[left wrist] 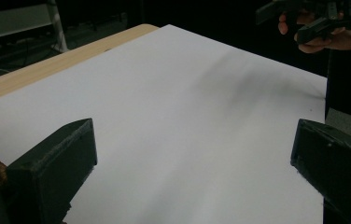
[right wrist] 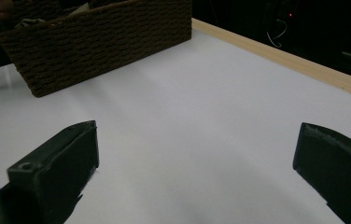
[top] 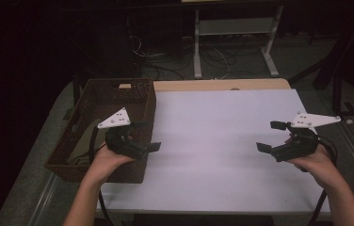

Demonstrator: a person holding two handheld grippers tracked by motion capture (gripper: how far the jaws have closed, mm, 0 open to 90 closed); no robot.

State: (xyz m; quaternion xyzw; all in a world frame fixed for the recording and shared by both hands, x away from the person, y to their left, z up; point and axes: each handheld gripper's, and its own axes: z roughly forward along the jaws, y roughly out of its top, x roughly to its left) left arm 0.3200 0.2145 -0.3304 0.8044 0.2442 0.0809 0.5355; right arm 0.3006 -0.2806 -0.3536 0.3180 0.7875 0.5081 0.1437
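left gripper (top: 148, 136): jaws wide apart, empty, at basket (top: 95, 94) right wall | right gripper (top: 271, 136): jaws wide apart, empty, near worktop (top: 213, 122) right edge | basket: worktop's left edge | bare white sheet between grippers

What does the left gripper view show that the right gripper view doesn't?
The left gripper view alone has the person's other hand holding the right tool at the top right, over the table's far side. The right gripper view alone has the full side of the brown woven basket standing on the white tabletop; whatever lies inside it is too dark to name. Both look across the bare white surface to its wooden edge strip, and in each the tool's own two black jaws stand wide apart with nothing between them.
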